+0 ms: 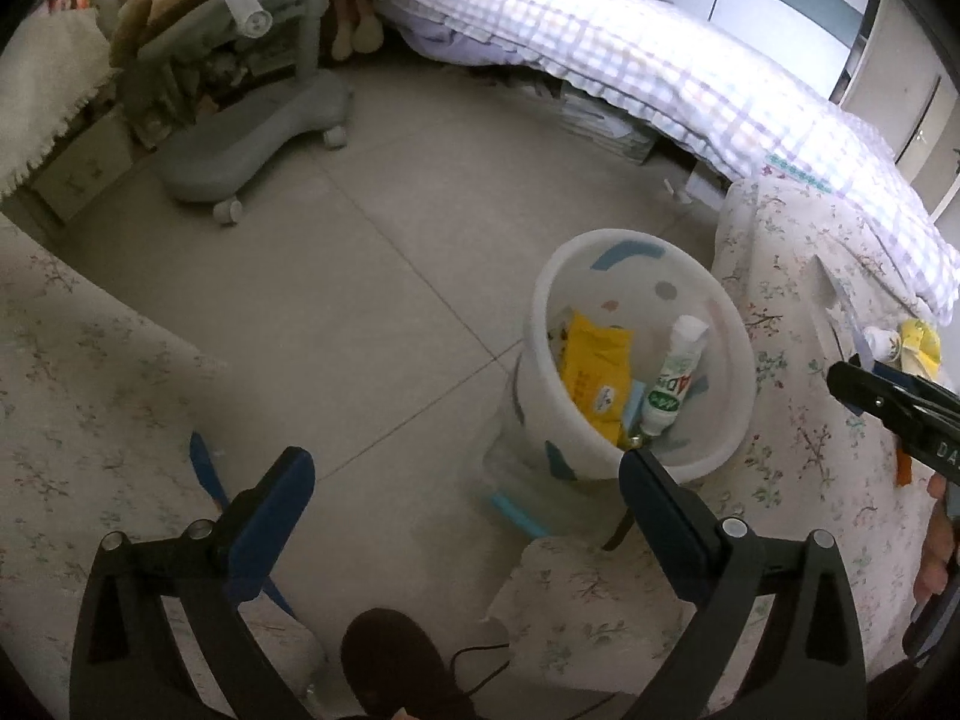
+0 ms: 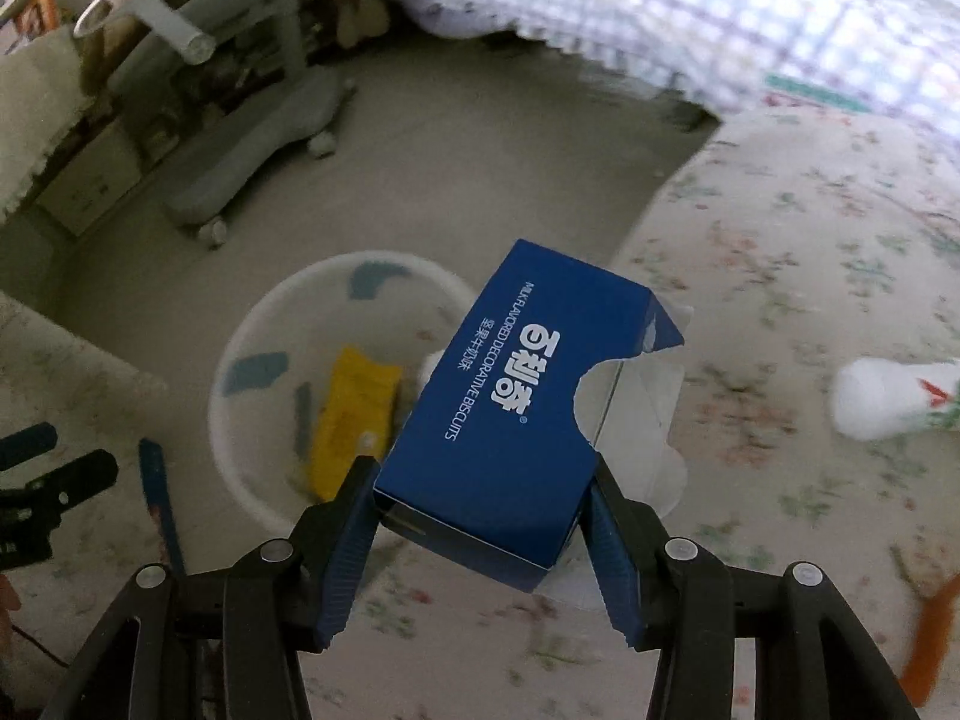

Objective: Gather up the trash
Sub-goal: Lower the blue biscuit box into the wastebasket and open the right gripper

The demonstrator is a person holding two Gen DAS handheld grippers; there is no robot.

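A white trash bin (image 1: 636, 354) stands on the floor beside the flowered bed cover; it also shows in the right wrist view (image 2: 252, 360). Inside lie a yellow packet (image 1: 594, 372) and a white-green tube (image 1: 672, 384). My left gripper (image 1: 468, 480) is open and empty, above the floor just left of the bin. My right gripper (image 2: 483, 498) is shut on a blue biscuit box (image 2: 516, 402) and holds it over the bed edge, right of the bin. A white bottle (image 2: 888, 405) lies on the bed to the right.
A grey wheeled chair base (image 1: 252, 138) stands at the back left. A checked quilt (image 1: 660, 60) covers the bed behind. A blue strip (image 1: 207, 468) lies on the cover at left. A dark shoe (image 1: 396, 660) is below. An orange item (image 2: 936, 642) lies on the bed.
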